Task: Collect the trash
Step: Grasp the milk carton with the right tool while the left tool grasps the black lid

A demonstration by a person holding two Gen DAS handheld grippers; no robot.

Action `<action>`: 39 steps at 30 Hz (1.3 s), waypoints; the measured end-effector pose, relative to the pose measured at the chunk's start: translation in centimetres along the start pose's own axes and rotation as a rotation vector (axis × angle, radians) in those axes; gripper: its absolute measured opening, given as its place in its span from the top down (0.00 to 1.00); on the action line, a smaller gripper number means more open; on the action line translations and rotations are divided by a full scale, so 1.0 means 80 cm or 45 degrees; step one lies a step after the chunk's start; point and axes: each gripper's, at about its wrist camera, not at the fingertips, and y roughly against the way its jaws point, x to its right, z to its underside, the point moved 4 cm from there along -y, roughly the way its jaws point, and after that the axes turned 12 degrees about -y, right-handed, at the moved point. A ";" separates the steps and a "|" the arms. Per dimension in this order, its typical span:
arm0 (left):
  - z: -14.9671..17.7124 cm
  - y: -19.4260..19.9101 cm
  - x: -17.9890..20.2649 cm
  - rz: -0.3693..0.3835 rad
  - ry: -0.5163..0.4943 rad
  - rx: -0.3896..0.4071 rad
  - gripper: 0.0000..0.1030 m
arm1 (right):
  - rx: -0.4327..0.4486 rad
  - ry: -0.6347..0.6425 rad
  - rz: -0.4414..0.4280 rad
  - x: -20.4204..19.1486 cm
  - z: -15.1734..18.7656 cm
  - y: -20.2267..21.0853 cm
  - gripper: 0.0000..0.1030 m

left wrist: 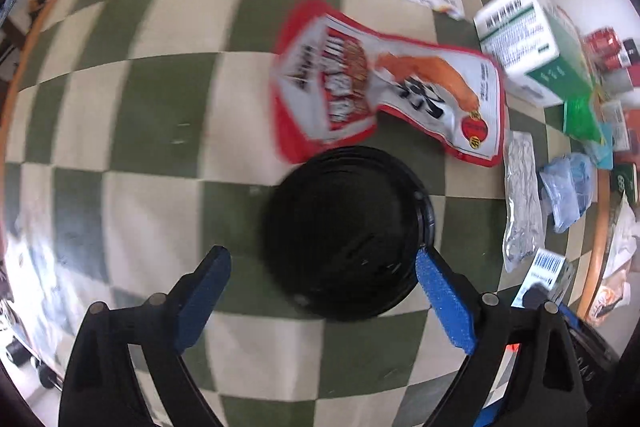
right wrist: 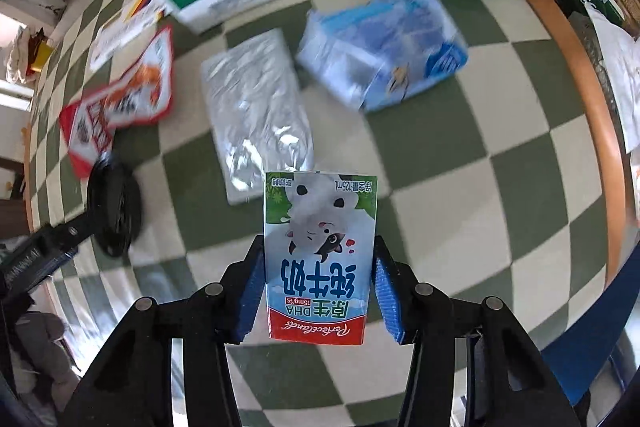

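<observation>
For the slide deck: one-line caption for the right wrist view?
Right claw shut on a small milk carton above a green-checkered table strewn with wrappers and boxes.

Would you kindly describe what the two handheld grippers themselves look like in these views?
The left gripper and right gripper look alike: black plastic linkage arms with round silver pivot pins, ending in two fingers faced with textured blue pads. No cables, sleeves or hands show. The left gripper's body, seen from the right camera, carries blurred white lettering.
</observation>
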 end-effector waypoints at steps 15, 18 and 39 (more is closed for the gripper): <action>-0.004 0.021 0.011 -0.117 -0.091 0.079 0.97 | 0.013 -0.041 -0.037 0.013 -0.038 -0.002 0.50; 0.004 0.027 0.008 -0.140 -0.096 0.093 0.99 | 0.016 -0.043 -0.049 0.019 -0.029 0.002 0.50; 0.032 0.011 -0.027 0.103 0.091 0.108 0.64 | 0.070 -0.085 -0.083 0.032 0.018 0.030 0.50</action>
